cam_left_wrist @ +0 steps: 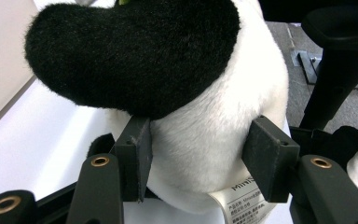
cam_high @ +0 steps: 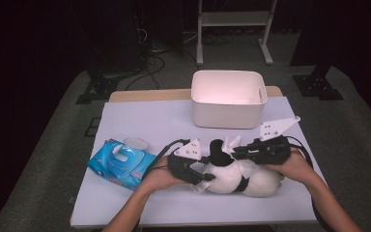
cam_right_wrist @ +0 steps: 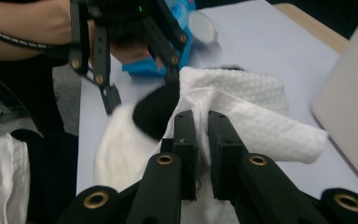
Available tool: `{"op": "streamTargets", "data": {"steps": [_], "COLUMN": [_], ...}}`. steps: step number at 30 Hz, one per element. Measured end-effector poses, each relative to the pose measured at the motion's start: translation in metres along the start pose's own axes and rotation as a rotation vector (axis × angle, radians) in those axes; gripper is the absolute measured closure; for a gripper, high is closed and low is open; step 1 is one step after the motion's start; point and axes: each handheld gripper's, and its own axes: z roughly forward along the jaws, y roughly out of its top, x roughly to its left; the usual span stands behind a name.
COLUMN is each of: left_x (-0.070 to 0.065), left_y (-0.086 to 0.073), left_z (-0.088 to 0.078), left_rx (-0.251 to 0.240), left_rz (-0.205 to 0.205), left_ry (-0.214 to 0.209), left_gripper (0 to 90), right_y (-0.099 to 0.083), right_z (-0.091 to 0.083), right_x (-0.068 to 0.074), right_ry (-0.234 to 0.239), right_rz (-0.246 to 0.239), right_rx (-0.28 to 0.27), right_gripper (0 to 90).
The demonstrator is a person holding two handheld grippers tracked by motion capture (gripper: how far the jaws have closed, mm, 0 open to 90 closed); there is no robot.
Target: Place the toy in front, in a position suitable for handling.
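Note:
A white plush toy [cam_high: 258, 182] with black patches lies on its side near the table's front edge. My left gripper [cam_high: 206, 178] grips its left end. In the left gripper view the pads [cam_left_wrist: 137, 154] press into the toy's white body [cam_left_wrist: 205, 126] just below a black patch. My right gripper [cam_high: 234, 152] reaches in from the right, shut on a white wipe [cam_high: 233, 144] that drapes over the toy. In the right gripper view the wipe [cam_right_wrist: 261, 126] spreads out from between the nearly closed jaws of that gripper [cam_right_wrist: 203, 126]. Beyond it the left gripper [cam_right_wrist: 142, 88] straddles the plush toy [cam_right_wrist: 116, 144].
A blue wet-wipe pack [cam_high: 121, 163] with its lid open lies at the front left of the white table [cam_high: 145, 116]. A white bin [cam_high: 227, 116] stands at the back centre, close to the right gripper's far side [cam_right_wrist: 349, 93]. The person's forearms come in from the bottom edge.

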Motion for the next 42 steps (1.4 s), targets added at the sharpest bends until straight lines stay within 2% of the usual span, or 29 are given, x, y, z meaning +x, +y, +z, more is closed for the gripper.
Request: {"op": "streamTargets", "data": {"steps": [6,9,12,20,22,25,30,37,42], "left_x": [-0.004,-0.002,0.000,0.001,0.001,0.002,0.002,-0.002,-0.002], "left_y": [0.004,0.000,-0.004,-0.004,-0.005,-0.006,-0.004,0.001,0.001], "left_z": [0.004,0.003,0.003,0.004,0.004,0.004,0.005,0.008,0.013], "left_rx": [0.008,0.007,0.002,-0.021,-0.020,-0.026,-0.040,-0.060,-0.071], "left_rz": [0.019,0.003,-0.010,-0.023,-0.026,-0.042,-0.041,-0.052,-0.060], "left_ry": [0.004,0.002,0.001,-0.003,-0.002,-0.003,-0.006,-0.006,-0.035], "left_gripper": [45.4,44.7,44.8,44.8,43.9,42.1,39.2,29.7,24.1], "right_y": [0.023,0.026,0.022,0.005,0.000,-0.013,-0.037,-0.054,-0.064], "right_z": [0.017,0.022,0.018,-0.003,-0.006,-0.011,-0.022,-0.040,-0.045], "right_x": [-0.002,-0.002,-0.001,0.007,0.009,0.012,0.016,0.016,0.015], "right_ry": [0.009,0.003,-0.006,-0.019,-0.031,-0.048,-0.085,-0.115,-0.105], "right_rz": [-0.032,-0.040,-0.037,-0.015,-0.019,-0.005,0.022,0.047,0.066], "right_rx": [0.028,0.046,0.051,0.052,0.068,0.081,0.088,0.054,0.015], "right_gripper": [82.1,82.2,82.2,82.1,82.1,82.2,82.2,82.2,82.2]}}
